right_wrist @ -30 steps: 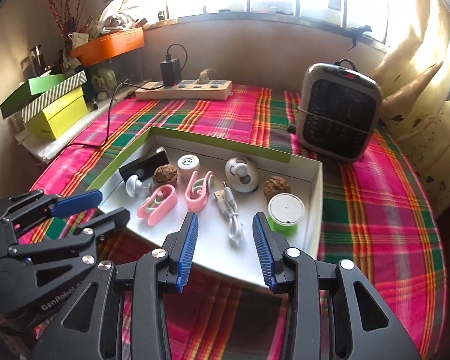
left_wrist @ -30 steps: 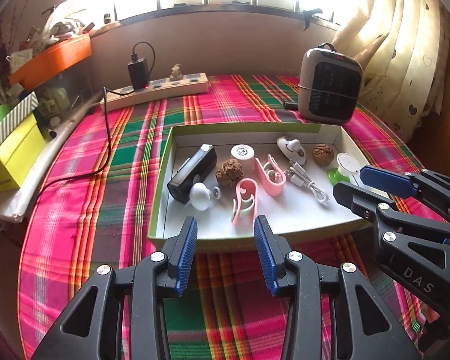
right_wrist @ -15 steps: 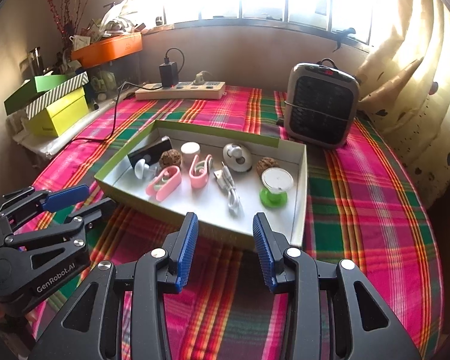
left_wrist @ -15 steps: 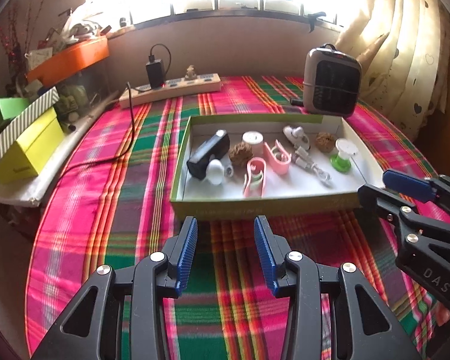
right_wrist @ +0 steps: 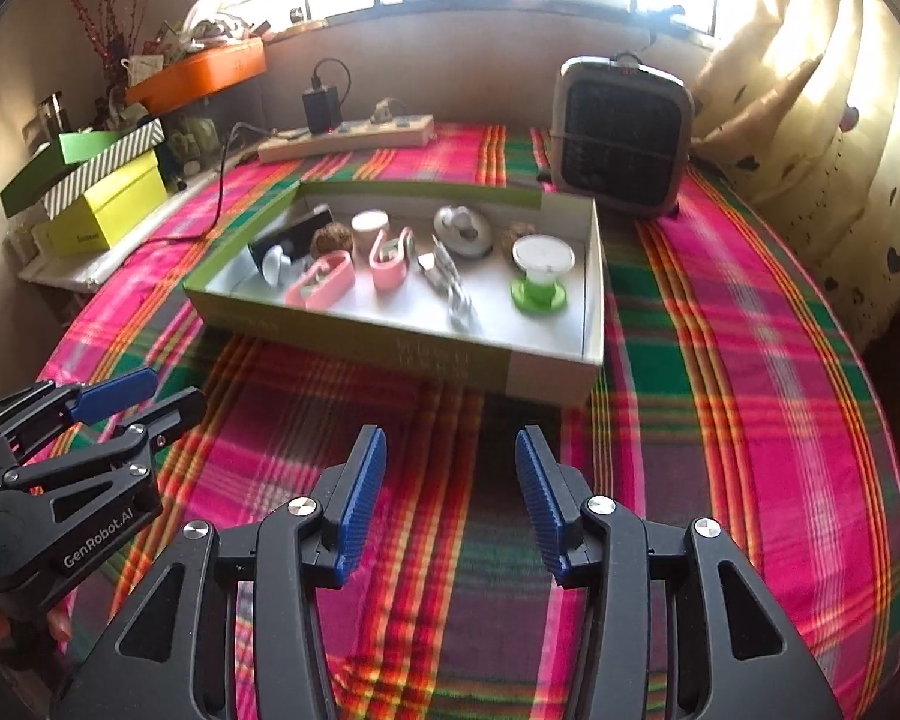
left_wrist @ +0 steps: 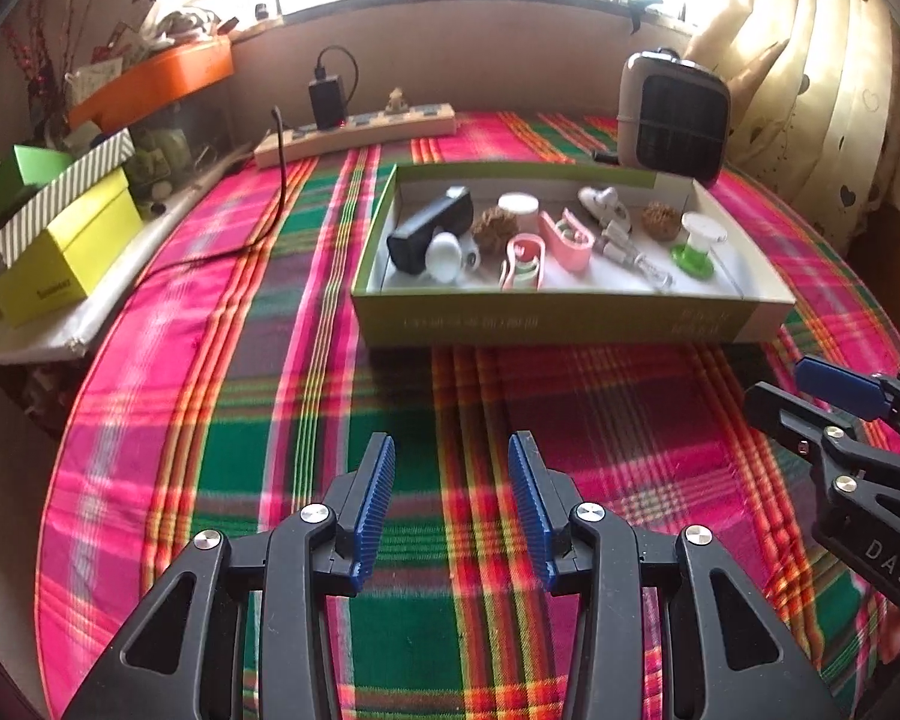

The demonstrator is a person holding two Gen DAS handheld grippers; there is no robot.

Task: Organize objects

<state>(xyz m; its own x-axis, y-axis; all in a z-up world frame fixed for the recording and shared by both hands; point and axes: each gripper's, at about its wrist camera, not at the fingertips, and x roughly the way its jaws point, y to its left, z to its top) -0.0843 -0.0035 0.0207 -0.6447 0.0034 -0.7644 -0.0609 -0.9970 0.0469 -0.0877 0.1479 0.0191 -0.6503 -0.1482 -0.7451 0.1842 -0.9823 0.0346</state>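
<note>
Plainly, a scene of small light things in one box, both claws empty.

Box: a shallow cardboard tray (left_wrist: 558,324) with green outer walls sits on the plaid-covered worktop (left_wrist: 270,420), at 12 o'clock from both claws and well apart from them.

Contents: black rectangular device (left_wrist: 429,228) at the left end; two pink clips (right_wrist: 321,282) near the middle; a white cable (right_wrist: 450,282); a green-based white-topped spool (right_wrist: 540,270) toward the right; two brown rough balls (left_wrist: 491,227); a white round knob (left_wrist: 444,256).

Handling, judged: all look light. The pink clips seem stiff plastic with smooth, likely slippery sides; best pinched across the narrow width. The cable is limp and will sag; take it at the bundled middle. The spool is top-heavy on its stem; grip the stem or the broad cap. The brown balls look rough, so they should hold well but may crumble under a hard squeeze.

Left claw (left_wrist: 450,510): jaws stand wide apart, nothing between them, low over the cloth, pointing toward the tray's near wall.

Right claw (right_wrist: 450,498): jaws likewise spread wide and holding nothing, level, aimed at 12 o'clock toward the tray's near right corner.

Relation: each claw shows in the other's view at the side, near each other, not touching.

Backdrop: a small heater (right_wrist: 621,138) at 1 o'clock behind the tray; a power strip (left_wrist: 354,132) at 11 o'clock.
</note>
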